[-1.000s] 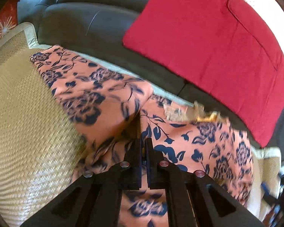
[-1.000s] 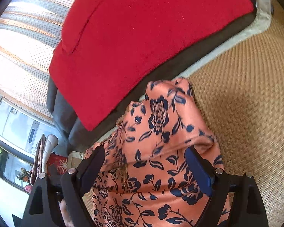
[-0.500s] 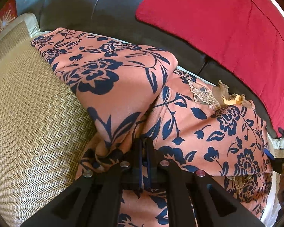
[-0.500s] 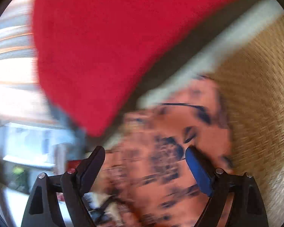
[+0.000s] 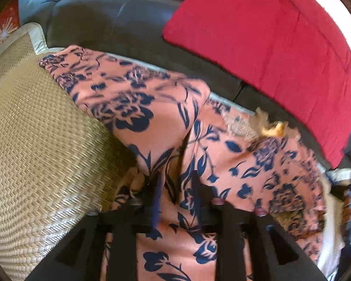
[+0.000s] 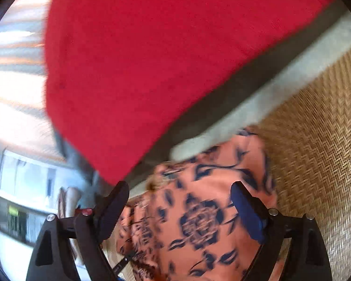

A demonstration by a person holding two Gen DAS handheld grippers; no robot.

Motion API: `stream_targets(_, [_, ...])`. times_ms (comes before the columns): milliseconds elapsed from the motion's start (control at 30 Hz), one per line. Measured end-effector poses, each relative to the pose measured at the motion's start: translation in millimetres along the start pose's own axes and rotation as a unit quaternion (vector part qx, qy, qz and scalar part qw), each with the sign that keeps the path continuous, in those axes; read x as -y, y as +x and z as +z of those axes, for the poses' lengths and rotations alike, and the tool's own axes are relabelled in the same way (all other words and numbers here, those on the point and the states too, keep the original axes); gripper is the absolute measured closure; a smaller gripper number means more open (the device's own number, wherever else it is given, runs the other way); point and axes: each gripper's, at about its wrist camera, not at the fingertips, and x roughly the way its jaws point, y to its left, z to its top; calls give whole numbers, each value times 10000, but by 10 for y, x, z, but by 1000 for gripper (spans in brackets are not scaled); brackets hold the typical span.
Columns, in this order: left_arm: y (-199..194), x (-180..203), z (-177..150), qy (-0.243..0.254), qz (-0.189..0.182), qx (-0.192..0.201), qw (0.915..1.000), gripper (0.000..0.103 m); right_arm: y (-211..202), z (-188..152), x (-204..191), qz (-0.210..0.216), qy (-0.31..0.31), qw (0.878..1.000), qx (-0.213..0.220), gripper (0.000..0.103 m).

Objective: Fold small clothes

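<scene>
An orange garment with dark blue flowers (image 5: 156, 107) lies on a woven straw mat (image 5: 35, 140), partly folded over itself. My left gripper (image 5: 176, 187) stands over its near part with the jaws parted and cloth lying between and over them. In the right wrist view the same garment (image 6: 203, 210) lies under my right gripper (image 6: 180, 201), whose jaws are wide open and hold nothing. Both views are blurred by motion.
A red cushion (image 5: 269, 42) leans on the dark sofa back (image 5: 110, 16) behind the mat; it fills the top of the right wrist view (image 6: 163, 58). The mat (image 6: 316, 152) extends to the right of the garment. A window area shows far left.
My left gripper was shut on the cloth and has now opened, letting it go. The folded flap has settled lower. My right gripper stays open and has shifted over the garment.
</scene>
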Motion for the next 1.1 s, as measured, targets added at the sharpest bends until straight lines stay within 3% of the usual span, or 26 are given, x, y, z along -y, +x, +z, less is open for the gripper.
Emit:
stream_targets(67, [-128, -71, 36, -140, -235, 96, 9996, 63, 206, -27, 169, -645, 50, 9973, -347, 7])
stream_targets(100, [-175, -118, 57, -197, -335, 117, 9992, 60, 234, -48, 243, -768, 138, 9963, -354, 11])
stream_targets(167, [-285, -277, 110, -394, -497, 198, 9978, 51, 106, -88, 76, -699, -87, 9974, -146, 11])
stream_targets(233, [-388, -474, 192, -573, -415, 494, 9963, 36, -74, -221, -179, -561, -493, 9972, 48, 10])
stream_targets(300, [-455, -779, 300, -886, -358, 727, 9928, 34, -201, -455, -413, -435, -1025, 9937, 103, 10])
stream_targets(467, [-281, -1730, 719, -2204, -595, 790, 9704, 34, -153, -959, -426, -1195, -1638, 9792, -85, 10])
stream_targets(600, [68, -2299, 1091, -3060, -1002, 576, 9450, 34, -230, -1133, -300, -1212, -1591, 9797, -104, 10])
stream_targets(667, [172, -2463, 1253, -3244, -887, 640, 9396, 34, -207, -1172, -312, -1269, -1637, 9783, -106, 10])
stream_targets(800, [398, -2746, 1581, -3372, -575, 703, 9370, 34, -235, -1231, -330, -1295, -1669, 9774, -82, 10])
stream_targets(1000, [625, -2825, 1879, -3181, -414, 772, 9440, 35, -203, -1228, -365, -1387, -1679, 9760, 9, 10])
stream_targets(1033, [653, -2819, 1901, -3164, -344, 800, 9446, 38, -184, -1225, -353, -1420, -1643, 9761, 5, 10])
stream_targets(1067, [680, -2804, 1934, -3101, -167, 777, 9474, 49, -159, -1223, -340, -1416, -1599, 9769, -12, 10])
stream_targets(1100, [773, -2786, 2010, -3006, 31, 661, 9515, 100, -139, -1220, -330, -1400, -1570, 9776, -31, 10])
